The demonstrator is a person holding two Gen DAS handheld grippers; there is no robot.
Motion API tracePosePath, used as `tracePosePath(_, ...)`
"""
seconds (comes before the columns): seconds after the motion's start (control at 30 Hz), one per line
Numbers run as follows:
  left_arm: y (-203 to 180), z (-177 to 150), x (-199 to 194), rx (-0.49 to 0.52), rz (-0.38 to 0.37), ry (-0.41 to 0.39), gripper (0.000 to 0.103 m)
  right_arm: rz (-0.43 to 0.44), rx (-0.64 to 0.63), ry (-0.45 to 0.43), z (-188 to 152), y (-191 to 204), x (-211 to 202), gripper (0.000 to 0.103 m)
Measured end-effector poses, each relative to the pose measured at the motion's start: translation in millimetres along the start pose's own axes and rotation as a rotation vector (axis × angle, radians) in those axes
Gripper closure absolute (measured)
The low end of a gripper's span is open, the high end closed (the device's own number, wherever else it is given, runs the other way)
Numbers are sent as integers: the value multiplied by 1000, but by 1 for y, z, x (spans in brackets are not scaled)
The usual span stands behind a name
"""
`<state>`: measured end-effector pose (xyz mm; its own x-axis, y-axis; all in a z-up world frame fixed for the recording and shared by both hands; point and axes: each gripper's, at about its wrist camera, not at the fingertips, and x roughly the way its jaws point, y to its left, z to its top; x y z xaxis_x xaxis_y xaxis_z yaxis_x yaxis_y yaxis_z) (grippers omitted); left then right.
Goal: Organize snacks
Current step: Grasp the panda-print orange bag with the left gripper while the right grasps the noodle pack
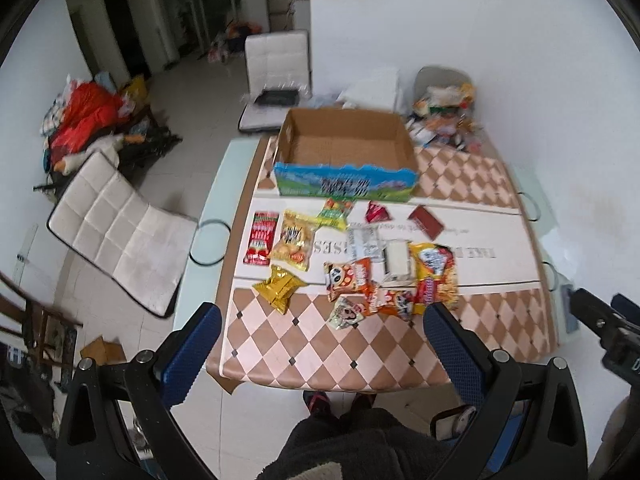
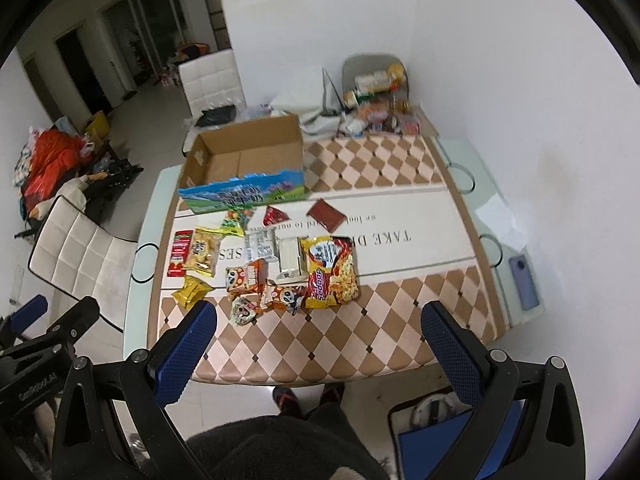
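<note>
Left fingers: the left gripper (image 1: pixel 322 326) is hanging wide open, holding nothing.
Right fingers: the right gripper (image 2: pixel 320 324) is gaping wide too, holding nothing.
Snacks: shiny, crinkly snack packets (image 1: pixel 352 256) are lying in a heap just in front of the cardboard box (image 1: pixel 346 152).
Box: brown, open on top, and sitting on the checkered table (image 1: pixel 360 344).
Biggest packet: a yellow noodle bag (image 2: pixel 330 272) is lying flat, in front of the box.
</note>
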<state>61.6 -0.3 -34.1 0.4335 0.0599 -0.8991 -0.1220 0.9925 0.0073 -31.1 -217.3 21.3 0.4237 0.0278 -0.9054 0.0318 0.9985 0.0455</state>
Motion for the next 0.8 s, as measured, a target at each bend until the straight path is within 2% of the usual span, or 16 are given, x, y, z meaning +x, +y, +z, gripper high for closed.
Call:
tracePosePath(0.2, -6, 14, 100, -30, 44, 122, 0, 11, 59, 136, 16, -34, 125, 0)
tracePosePath(0.33, -6, 11, 176, -41, 64, 240, 0, 2, 66, 240, 23, -47, 219, 0)
tracePosePath(0.43, -6, 7, 228, -55, 51, 344, 0, -11, 70, 314, 23, -54, 284, 0)
tracePosePath(0.63, -3, 4, 299, -97, 18, 459, 0, -17, 95, 393, 21, -65, 369, 0)
tracePosePath(0.8, -5, 2, 358, -157, -58, 575, 0, -10, 113, 457, 21, -68, 408, 0)
